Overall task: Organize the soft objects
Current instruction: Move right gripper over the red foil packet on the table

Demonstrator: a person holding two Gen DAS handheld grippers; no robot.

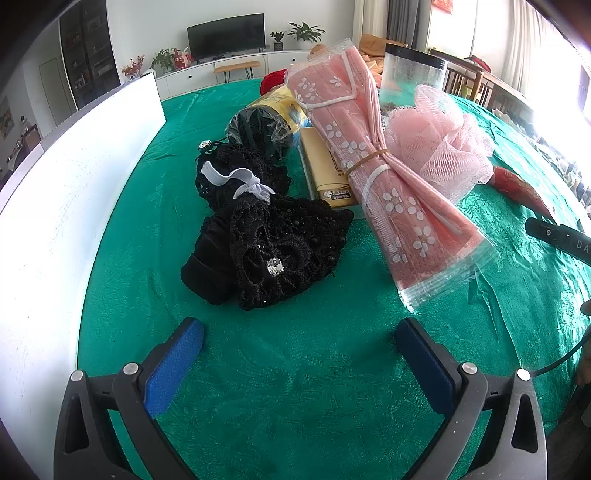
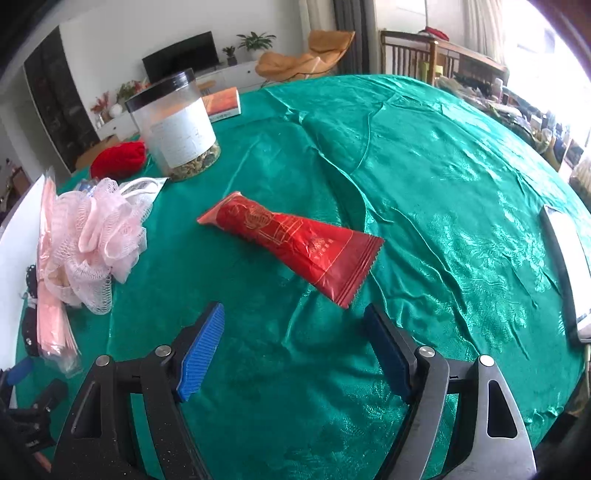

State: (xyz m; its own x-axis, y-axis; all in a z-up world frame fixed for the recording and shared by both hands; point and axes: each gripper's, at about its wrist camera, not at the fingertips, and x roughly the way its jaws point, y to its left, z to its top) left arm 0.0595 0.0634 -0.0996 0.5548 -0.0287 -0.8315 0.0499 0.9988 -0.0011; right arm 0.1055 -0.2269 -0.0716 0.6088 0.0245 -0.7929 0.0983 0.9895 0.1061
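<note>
yellow box (image 1: pixel 325 162) mostly hidden under pink packet (image 1: pixel 384 177); its print too small to read.

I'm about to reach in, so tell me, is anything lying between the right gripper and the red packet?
Nothing visible. The right gripper is open, and only bare green tablecloth lies between it and the red packet. The pink mesh pouf sits off to the left.

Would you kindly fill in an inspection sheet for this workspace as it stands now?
Surface: green tablecloth, wrinkled.
Job's things: red packet lying alone; pink mesh sponge; black lace bundle; wrapped pink cloth.
Clutter: clear jar, tissue box, book.
Grippers: left gripper open, empty; right gripper open, empty, short of the packet.
Cables: black cable at the right edge.
Surroundings: television, houseplants.
</note>
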